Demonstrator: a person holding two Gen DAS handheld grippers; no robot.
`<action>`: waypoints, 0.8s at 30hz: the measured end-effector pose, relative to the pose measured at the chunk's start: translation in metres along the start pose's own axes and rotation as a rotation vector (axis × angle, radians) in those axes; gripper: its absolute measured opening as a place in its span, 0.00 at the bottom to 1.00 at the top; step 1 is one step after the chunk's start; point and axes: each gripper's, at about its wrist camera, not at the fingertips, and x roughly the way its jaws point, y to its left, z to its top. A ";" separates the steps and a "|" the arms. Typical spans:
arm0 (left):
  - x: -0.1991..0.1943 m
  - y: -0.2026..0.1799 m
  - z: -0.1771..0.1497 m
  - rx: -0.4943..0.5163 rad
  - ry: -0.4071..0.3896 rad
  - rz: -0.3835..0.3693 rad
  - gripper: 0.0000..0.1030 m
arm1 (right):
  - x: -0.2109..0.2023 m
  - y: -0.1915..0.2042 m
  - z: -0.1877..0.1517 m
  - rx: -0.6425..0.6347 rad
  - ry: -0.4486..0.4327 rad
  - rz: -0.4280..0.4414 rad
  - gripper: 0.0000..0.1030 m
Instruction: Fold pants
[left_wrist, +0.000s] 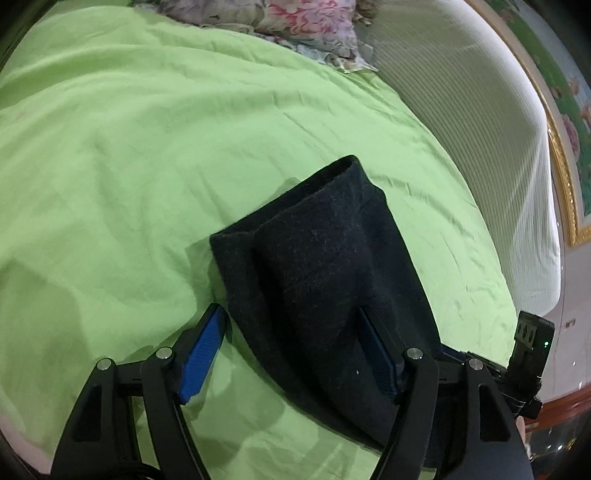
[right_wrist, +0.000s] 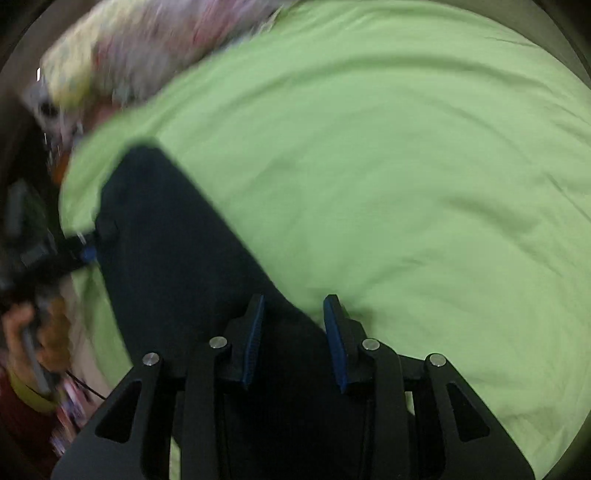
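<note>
Dark pants (left_wrist: 332, 266) lie folded into a narrow bundle on the green bed sheet (left_wrist: 129, 147), one rolled end pointing up the bed. My left gripper (left_wrist: 291, 332) is open and straddles the near part of the bundle. Its left blue pad (left_wrist: 207, 347) stands clear on the sheet, and its right pad (left_wrist: 375, 354) rests against the cloth without pinching it. The right wrist view is blurred. There the pants (right_wrist: 173, 251) run diagonally, and my right gripper (right_wrist: 295, 325) is open over their near edge, pads apart with nothing clamped. The left gripper (right_wrist: 83, 253) shows at the pants' far side.
A floral pillow (left_wrist: 314, 29) lies at the head of the bed, beside a white ribbed headboard (left_wrist: 480, 129). A black device with a green light (left_wrist: 532, 343) sits at the bed's right edge. A person's hand (right_wrist: 37, 332) shows at the left.
</note>
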 end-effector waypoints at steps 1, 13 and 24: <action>0.002 -0.002 0.001 0.012 -0.004 -0.004 0.67 | 0.002 0.003 0.002 -0.021 0.011 0.000 0.35; 0.023 -0.013 0.008 0.070 -0.023 -0.082 0.25 | 0.009 0.017 0.001 -0.161 0.131 0.086 0.22; -0.060 -0.013 -0.016 0.138 -0.174 -0.285 0.12 | -0.069 0.037 0.020 -0.113 -0.252 -0.156 0.03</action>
